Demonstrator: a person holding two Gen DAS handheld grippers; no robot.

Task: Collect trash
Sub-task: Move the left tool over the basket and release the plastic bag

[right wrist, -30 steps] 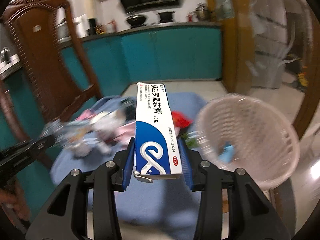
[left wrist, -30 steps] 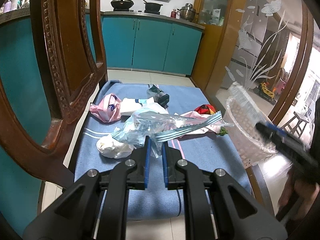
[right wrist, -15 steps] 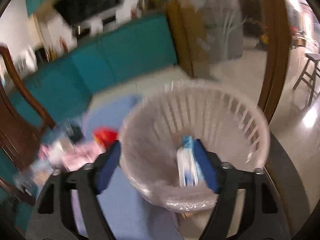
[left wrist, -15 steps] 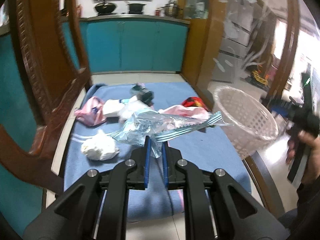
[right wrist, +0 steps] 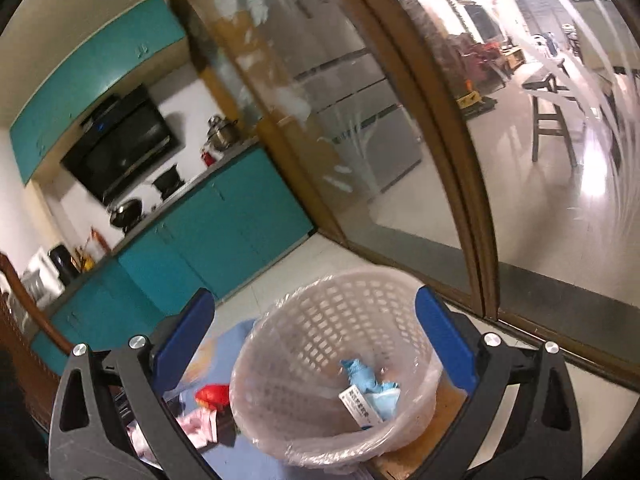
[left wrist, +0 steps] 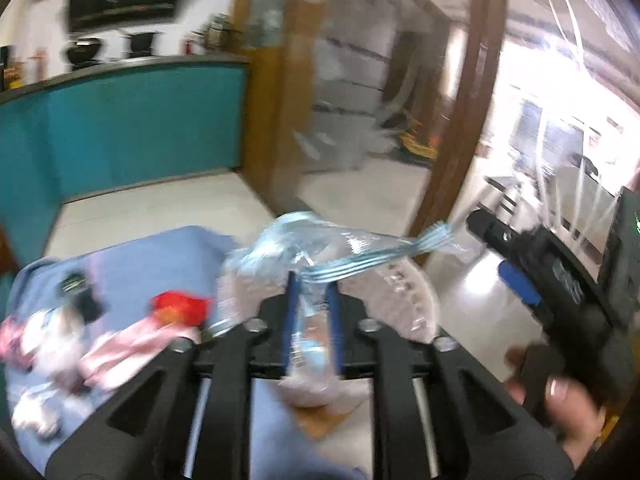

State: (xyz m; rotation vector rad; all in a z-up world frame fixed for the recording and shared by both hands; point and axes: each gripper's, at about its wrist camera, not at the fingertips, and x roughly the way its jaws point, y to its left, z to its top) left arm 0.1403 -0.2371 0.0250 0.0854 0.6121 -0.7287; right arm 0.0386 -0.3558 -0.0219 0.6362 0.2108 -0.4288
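My left gripper (left wrist: 310,292) is shut on a crumpled clear plastic bag with blue stripes (left wrist: 320,248) and holds it over the white lattice basket (left wrist: 404,300). My right gripper (right wrist: 316,340) is open and empty, above the same basket (right wrist: 332,364), which is lined with clear plastic. Inside it lie the blue-and-white medicine box (right wrist: 360,404) and a blue scrap (right wrist: 360,372). The right gripper also shows in the left wrist view (left wrist: 520,276), to the right of the basket.
More trash lies on the blue cloth (left wrist: 132,264): a red wrapper (left wrist: 178,308), pink-and-white wrappers (left wrist: 120,348) and white paper (left wrist: 36,412). Teal cabinets (right wrist: 224,232) stand behind, a wood-framed glass door (right wrist: 432,120) to the right. A dark wooden chair edge (right wrist: 16,344) is at the left.
The right gripper opened and dropped the medicine box into the basket, then pulled up. The left gripper swung right with the plastic bag, from over the cloth to over the basket.
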